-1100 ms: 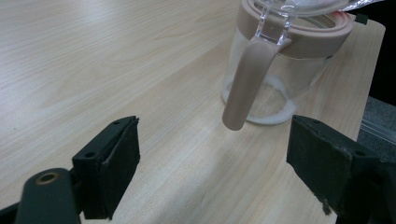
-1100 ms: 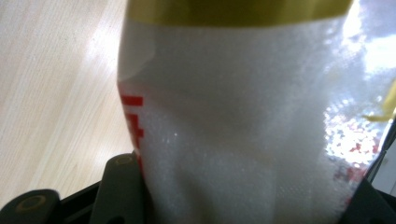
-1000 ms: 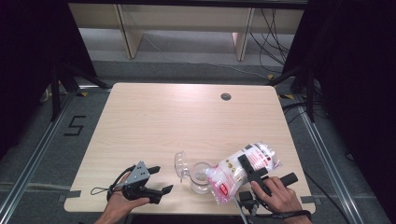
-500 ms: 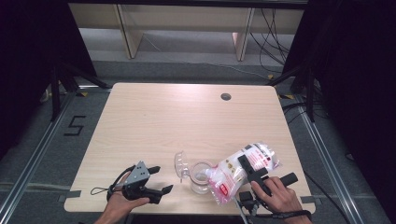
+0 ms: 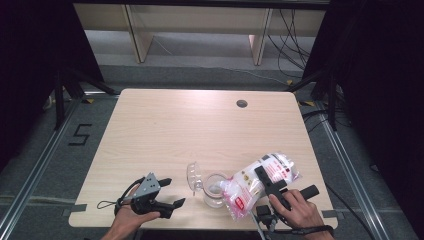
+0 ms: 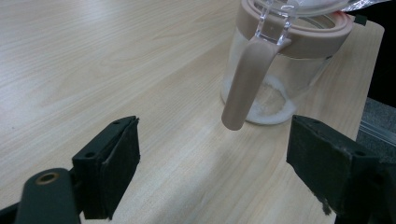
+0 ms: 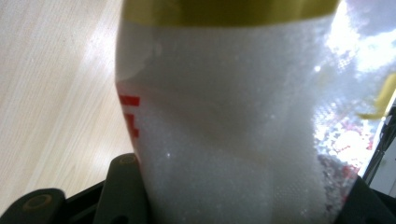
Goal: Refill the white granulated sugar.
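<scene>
A: On the near left of the desk point(image 5: 165, 125), the left gripper point(image 5: 167, 196) rests in the person's hand with its jaws spread wide and nothing between them.

B: What lies ahead of it?

A: Just beyond those open jaws stands a clear glass jar point(image 6: 275, 79) with a pinkish rim and hinged clasp, upright, a thin layer of white grains at its bottom. Its clear lid point(image 5: 193, 175) is swung open.

B: And further right?

A: The right gripper point(image 5: 266, 181) is clamped on a clear plastic bag point(image 5: 260, 182) of white granules with red print. The bag is tilted, its lower end at the mouth of the jar. In the right gripper view the bag point(image 7: 233, 116) sits squeezed between both jaws.
</scene>
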Demonstrator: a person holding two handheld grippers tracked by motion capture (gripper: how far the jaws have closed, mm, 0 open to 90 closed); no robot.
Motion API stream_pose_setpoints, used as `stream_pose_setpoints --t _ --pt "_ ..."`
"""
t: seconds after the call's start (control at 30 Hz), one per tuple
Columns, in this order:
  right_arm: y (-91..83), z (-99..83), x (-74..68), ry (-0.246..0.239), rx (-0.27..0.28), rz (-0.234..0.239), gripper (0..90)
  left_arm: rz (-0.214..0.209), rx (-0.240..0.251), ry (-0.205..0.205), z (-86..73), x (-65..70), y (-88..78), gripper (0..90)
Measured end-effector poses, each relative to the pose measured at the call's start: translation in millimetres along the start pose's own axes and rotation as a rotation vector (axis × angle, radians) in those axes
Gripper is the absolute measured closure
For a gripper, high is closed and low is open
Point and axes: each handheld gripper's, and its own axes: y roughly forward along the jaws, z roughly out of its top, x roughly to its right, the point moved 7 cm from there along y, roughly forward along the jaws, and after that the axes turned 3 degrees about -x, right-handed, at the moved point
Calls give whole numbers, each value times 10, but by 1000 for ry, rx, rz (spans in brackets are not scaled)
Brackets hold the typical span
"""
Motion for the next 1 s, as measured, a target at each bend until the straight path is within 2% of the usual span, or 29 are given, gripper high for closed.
stream_pose_setpoints --t 0.03,0.1,0.2,0.33,0.37,0.43,0.5,0.57,0.6,0.67,0.8,0.83,0.97,1.0 --pt "-8 -15 -8 -12 -12 15 514 0 1 0 1 1 0 168" --pt "-16 -27 -36 22 -24 18 514 0 -4 5 -2 0 -2 168" --pt "-13 -30 -43 30 -24 24 514 -1 -5 3 -3 0 1 168" --pt "-11 -21 -14 0 -17 15 515 0 -4 1 -3 -1 1 168" --pt "-16 -28 -2 -35 -22 26 515 1 -4 3 -2 -2 1 168" --pt "-21 -32 -7 -21 -28 27 516 0 -2 1 -1 -1 2 168" --pt "-16 -24 14 -39 -18 21 516 0 -3 1 -2 -1 2 169" --pt "-18 -30 12 -32 -21 18 517 -1 -4 3 -3 -2 2 168" --pt "-13 -21 5 -2 -15 8 517 1 -3 2 -2 -1 1 168" --pt "-21 -31 -17 20 -26 16 517 1 -2 2 0 -1 1 169" --pt "-25 -42 1 -3 -26 19 518 1 -3 2 -1 -1 1 169" --pt "-42 -62 7 -47 -51 59 518 1 -2 2 0 -1 1 169" --pt "-43 -59 35 -66 -40 50 519 1 -2 2 0 -1 1 169" --pt "-40 -60 23 -46 -39 45 519 1 -2 2 0 -1 1 169"
